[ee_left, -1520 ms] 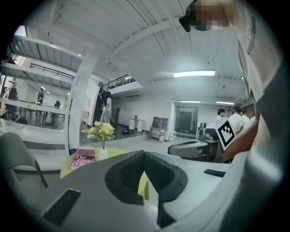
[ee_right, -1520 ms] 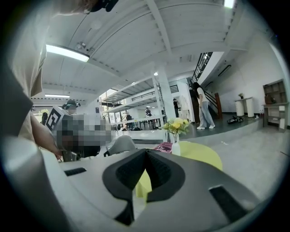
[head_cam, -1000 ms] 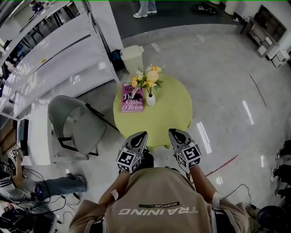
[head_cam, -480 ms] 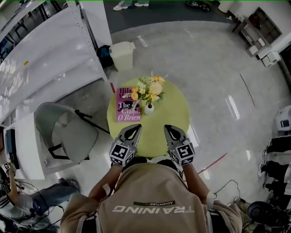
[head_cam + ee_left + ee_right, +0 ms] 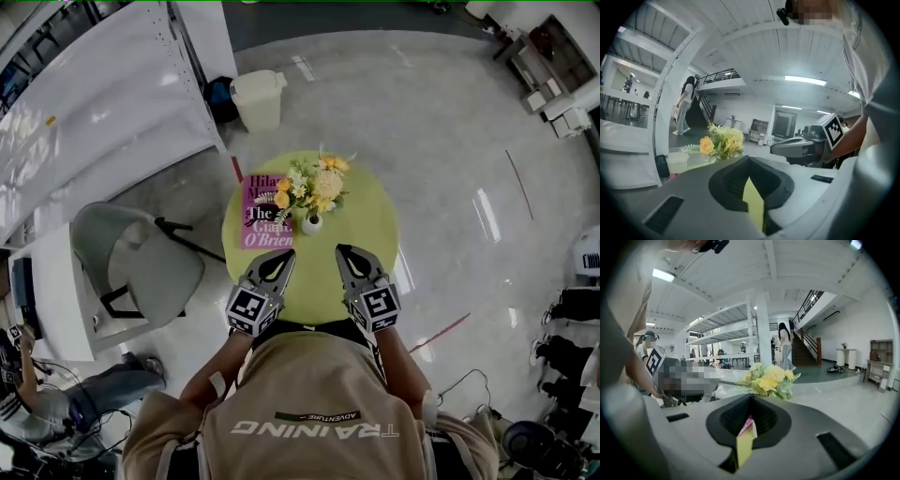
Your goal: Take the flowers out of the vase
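Observation:
A bunch of yellow and white flowers (image 5: 315, 184) stands in a small white vase (image 5: 311, 223) on a round yellow-green table (image 5: 370, 230). Both grippers hover over the table's near part, pointing at the vase and well short of it. My left gripper (image 5: 279, 256) is to the vase's lower left, my right gripper (image 5: 345, 251) to its lower right. Each is shut with nothing in it. In the left gripper view the flowers (image 5: 719, 143) show beyond the closed jaws (image 5: 749, 159). In the right gripper view the flowers (image 5: 769, 378) rise just over the shut jaws (image 5: 751, 398).
A pink book (image 5: 265, 211) lies on the table left of the vase. A grey chair (image 5: 141, 272) stands to the table's left, with white shelving (image 5: 94, 112) and a pale bin (image 5: 258, 98) behind. A seated person's legs (image 5: 84, 403) are at the lower left.
Both grippers have moved forward from the table's near edge to over its surface, closer to the vase. The jaws have stayed shut.

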Demonstrator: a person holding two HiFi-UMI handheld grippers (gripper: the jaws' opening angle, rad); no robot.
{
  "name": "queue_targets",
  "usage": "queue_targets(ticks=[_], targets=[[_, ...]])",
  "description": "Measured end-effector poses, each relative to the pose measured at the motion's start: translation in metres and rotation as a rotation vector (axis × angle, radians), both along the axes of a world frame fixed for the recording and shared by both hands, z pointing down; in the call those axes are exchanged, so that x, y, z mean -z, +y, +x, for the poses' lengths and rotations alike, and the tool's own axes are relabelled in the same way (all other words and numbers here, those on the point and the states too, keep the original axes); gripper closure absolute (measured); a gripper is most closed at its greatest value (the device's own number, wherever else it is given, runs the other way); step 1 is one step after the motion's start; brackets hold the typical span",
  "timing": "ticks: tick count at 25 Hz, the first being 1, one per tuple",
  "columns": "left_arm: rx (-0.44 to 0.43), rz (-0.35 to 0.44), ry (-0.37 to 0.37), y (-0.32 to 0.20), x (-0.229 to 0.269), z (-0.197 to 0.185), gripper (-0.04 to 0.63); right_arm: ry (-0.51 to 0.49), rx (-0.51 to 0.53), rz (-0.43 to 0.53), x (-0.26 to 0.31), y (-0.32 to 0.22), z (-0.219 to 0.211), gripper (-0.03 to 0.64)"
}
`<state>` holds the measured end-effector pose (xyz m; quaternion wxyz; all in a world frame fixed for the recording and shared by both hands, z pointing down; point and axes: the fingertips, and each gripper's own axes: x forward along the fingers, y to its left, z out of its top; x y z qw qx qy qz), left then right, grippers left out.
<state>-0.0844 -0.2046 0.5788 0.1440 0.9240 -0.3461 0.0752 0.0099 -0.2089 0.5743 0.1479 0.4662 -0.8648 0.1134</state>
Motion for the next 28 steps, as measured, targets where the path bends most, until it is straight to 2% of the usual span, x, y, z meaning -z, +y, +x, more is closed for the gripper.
queue_targets(ticks=[5,10,17,21,22,23,24,28], targets=[[0.082,-0.027,0.023,-0.005,0.007,0.009,0.589,0.088,0.109,0.063,0.0,-0.01,0.015,0.617],[0.191,-0.039,0.024,-0.015,0.013,0.01,0.589,0.023,0.153,0.047,-0.007,-0.021,0.028,0.617],[0.259,-0.032,0.013,-0.016,0.015,-0.002,0.589,-0.121,0.134,-0.034,-0.021,-0.03,0.018,0.617],[0.259,-0.038,0.018,-0.014,0.011,-0.005,0.589,-0.132,0.123,-0.045,-0.025,-0.035,0.016,0.617],[0.256,-0.041,0.018,-0.013,0.01,-0.006,0.589,-0.141,0.123,-0.053,-0.028,-0.035,0.014,0.585],[0.254,-0.044,0.019,-0.013,0.009,-0.007,0.589,-0.146,0.124,-0.068,-0.031,-0.036,0.012,0.477],[0.253,-0.048,0.02,-0.013,0.008,-0.009,0.589,-0.144,0.125,-0.089,-0.037,-0.038,0.01,0.434],[0.248,-0.055,0.017,-0.014,0.007,-0.014,0.589,-0.112,0.114,-0.156,-0.066,-0.048,0.0,0.443]])
